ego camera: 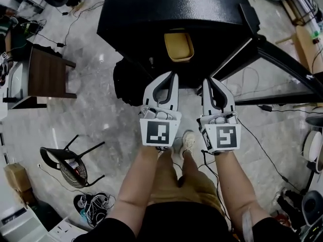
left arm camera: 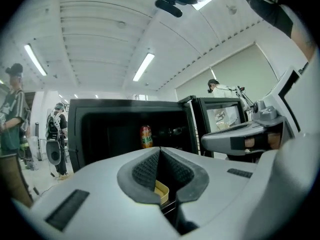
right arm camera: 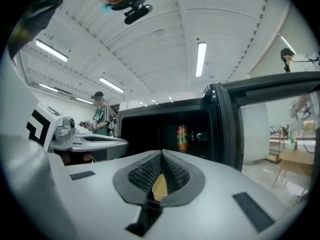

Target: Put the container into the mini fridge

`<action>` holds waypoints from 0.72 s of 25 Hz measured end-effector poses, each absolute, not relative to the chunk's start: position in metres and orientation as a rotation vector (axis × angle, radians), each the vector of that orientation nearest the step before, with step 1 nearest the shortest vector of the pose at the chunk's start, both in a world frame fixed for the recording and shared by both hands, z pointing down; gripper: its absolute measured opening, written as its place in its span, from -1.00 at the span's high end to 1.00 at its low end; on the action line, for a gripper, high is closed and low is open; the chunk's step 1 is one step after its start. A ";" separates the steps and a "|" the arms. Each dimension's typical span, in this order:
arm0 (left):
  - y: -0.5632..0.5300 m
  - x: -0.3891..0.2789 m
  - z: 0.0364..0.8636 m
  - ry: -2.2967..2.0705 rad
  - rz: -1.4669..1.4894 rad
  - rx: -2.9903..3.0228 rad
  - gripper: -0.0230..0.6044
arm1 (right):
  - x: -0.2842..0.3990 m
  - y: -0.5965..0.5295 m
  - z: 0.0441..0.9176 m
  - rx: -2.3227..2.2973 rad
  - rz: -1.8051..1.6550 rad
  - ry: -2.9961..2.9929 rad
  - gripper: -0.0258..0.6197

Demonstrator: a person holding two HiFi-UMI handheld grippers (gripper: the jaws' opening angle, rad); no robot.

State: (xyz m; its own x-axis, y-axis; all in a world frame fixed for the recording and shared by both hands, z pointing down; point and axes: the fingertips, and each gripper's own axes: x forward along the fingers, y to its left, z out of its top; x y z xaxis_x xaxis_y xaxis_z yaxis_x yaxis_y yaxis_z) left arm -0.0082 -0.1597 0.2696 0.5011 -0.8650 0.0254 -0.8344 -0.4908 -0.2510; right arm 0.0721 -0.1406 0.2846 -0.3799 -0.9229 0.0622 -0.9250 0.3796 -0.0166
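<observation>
One black mini fridge (ego camera: 171, 4), biggest thing in head view, top centre, on pale stone-look floor (ego camera: 111, 115); door (ego camera: 287, 59) swung wide open to the right. Fridge also straight ahead in both gripper views, dark inside, mouth facing the tongs.

Brown side table (ego camera: 48, 74) off to the left, black chair (ego camera: 70, 160) nearer the person, both well apart from fridge.

Forearms and beige shorts at bottom of head view, one gripper per hand. Left gripper (ego camera: 174, 74) and right gripper (ego camera: 207, 79) side by side, near each other but not touching, both aimed at fridge front, marker cubes facing up.
- Left gripper view: jaws clenched tight, pads meeting at the tip, nothing pinched.
- Right gripper view: likewise pressed together, empty.

Yellow container (ego camera: 178, 46) just beyond the two tips in head view, against fridge's dark front below its top edge, apart from both grippers. Also visible thru the hollow behind the pads in each gripper view, i.e. lower than the jaws: container (left arm camera: 161, 191), container (right arm camera: 159, 186). Prob. on fridge's bottom ledge, but too dark to tell ledge from floor.

Smallest: orange can (left arm camera: 145, 136) upright inside fridge, approx mid-width, well beyond the jaws.
</observation>
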 end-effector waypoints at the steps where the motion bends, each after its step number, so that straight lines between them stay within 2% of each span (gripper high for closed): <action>1: -0.155 -0.007 0.260 1.451 -0.220 -2.538 0.85 | 0.074 -0.137 0.273 1.726 0.067 -2.581 0.81; 18: -0.104 -0.012 0.117 1.409 -0.139 -2.398 0.85 | 0.054 -0.095 0.119 1.721 -0.232 -2.703 0.81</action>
State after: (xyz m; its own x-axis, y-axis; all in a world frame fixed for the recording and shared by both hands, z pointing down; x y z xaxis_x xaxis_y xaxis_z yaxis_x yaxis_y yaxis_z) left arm -0.0120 -0.1038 0.1166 0.4992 -0.8615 -0.0933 -0.8266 -0.4412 -0.3493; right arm 0.0542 -0.0949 0.1191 -0.4240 -0.8952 -0.1373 -0.9055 0.4161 0.0833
